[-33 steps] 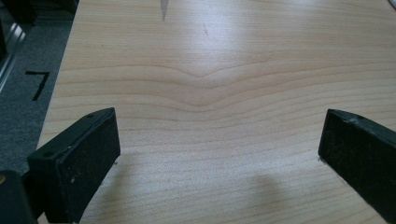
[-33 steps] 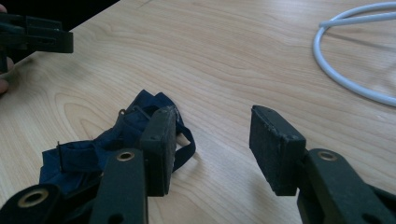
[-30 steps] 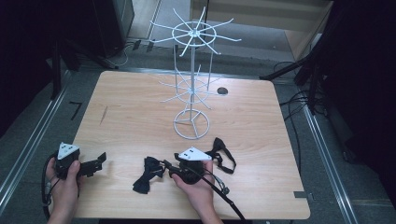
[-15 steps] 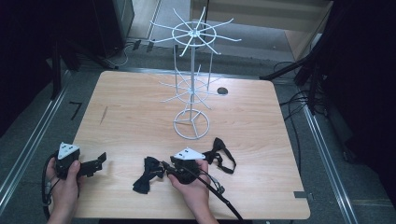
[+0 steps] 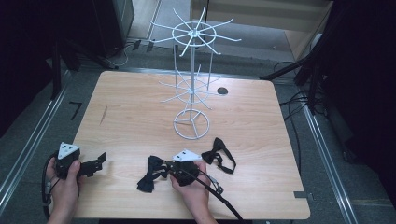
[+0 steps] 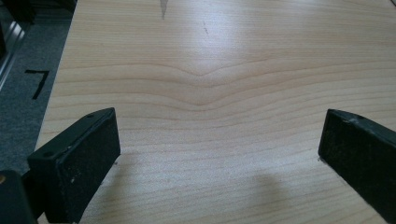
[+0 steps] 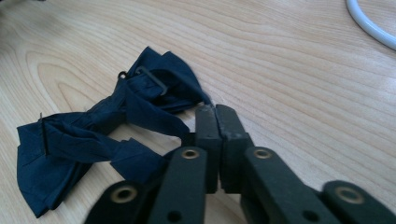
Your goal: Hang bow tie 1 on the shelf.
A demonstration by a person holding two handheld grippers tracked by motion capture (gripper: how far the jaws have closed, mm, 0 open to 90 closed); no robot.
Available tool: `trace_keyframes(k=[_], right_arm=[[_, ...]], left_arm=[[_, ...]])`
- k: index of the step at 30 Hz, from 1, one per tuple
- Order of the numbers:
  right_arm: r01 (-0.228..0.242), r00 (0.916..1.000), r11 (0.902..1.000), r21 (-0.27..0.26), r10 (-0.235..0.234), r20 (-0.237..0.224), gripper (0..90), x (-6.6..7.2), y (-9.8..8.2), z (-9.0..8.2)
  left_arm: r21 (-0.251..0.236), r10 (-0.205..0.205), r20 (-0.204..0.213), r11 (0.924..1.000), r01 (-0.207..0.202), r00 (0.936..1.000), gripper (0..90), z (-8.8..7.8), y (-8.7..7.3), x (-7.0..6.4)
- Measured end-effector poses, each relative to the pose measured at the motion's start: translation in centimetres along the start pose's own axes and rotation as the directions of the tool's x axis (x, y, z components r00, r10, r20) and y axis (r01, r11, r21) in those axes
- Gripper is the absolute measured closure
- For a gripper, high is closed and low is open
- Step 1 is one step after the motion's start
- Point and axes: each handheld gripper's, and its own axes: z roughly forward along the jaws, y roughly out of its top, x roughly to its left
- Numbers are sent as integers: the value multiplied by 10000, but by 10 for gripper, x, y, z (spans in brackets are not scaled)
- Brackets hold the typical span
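My right gripper, fingers pressed together at the dark bow tie, seems mid-pickup, apparently pinching its strap; the left gripper waits wide open over bare bench, and next I lift toward the wire rack.

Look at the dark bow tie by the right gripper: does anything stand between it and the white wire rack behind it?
Nothing visible does. The right gripper, jaws pressed together, sits at the edge of the bow tie. Between there and the wire rack lies bare tabletop. The second bow tie lies off to the right.
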Motion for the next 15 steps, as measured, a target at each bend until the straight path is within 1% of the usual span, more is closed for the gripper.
trace_keyframes(k=[1,3,5,6,10,12,13,14,15], right_arm=[[0,10000,10000,0,0,0,900,0,0,0],[143,9998,9998,-100,-142,127,900,1,0,-2],[159,9997,9997,-174,-156,187,900,2,0,-3],[301,9992,9985,-454,-288,275,900,2,2,-6],[356,9986,9947,-962,-317,427,900,1,6,-14],[427,9982,9906,-1303,-370,463,900,1,9,-19],[427,9982,9906,-1303,-370,463,900,1,9,-19],[500,9978,9890,-1391,-433,506,900,1,9,-21],[568,9972,9853,-1608,-482,570,900,0,12,-26]], left_arm=[[0,0,0,10000,0,10000,0,0,0,0],[1,-1,7,10000,1,10000,0,0,0,0],[18,0,17,10000,0,10000,0,0,0,0],[14,-12,14,10000,12,10000,0,0,0,0],[13,-16,16,10000,16,10000,0,0,0,0],[17,-16,16,10000,16,10000,0,0,0,0],[17,-16,16,10000,16,10000,0,0,0,0],[16,-14,15,10000,14,10000,0,0,0,0],[26,0,18,10000,0,10000,0,0,0,0]])
